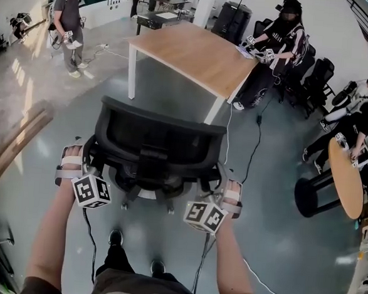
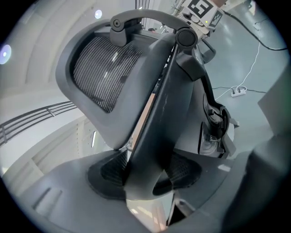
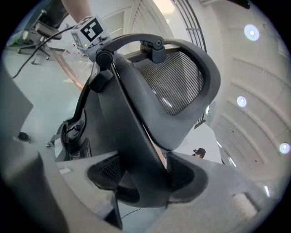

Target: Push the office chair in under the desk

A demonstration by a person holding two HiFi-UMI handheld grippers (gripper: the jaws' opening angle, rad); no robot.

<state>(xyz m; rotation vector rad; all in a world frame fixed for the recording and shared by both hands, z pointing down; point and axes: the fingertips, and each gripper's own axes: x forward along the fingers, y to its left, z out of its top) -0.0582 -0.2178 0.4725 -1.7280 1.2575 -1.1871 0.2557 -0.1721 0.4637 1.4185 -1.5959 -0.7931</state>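
Observation:
A black mesh-backed office chair (image 1: 153, 141) stands on the grey floor right in front of me, its back toward me. The desk (image 1: 190, 52), with a wooden top and white legs, is further ahead, with a gap of floor between it and the chair. My left gripper (image 1: 88, 154) is shut on the left edge of the backrest frame (image 2: 154, 118), which sits between its pads (image 2: 109, 175). My right gripper (image 1: 219, 180) is shut on the right edge of the same frame (image 3: 136, 136), clamped between its pads (image 3: 191, 175).
A person (image 1: 283, 37) sits at the desk's far side and another (image 1: 70, 22) stands at far left. A round wooden table (image 1: 345, 179) with a person beside it is at right. A cable (image 1: 254, 148) trails across the floor by the desk. A curved rail (image 1: 8, 150) runs along my left.

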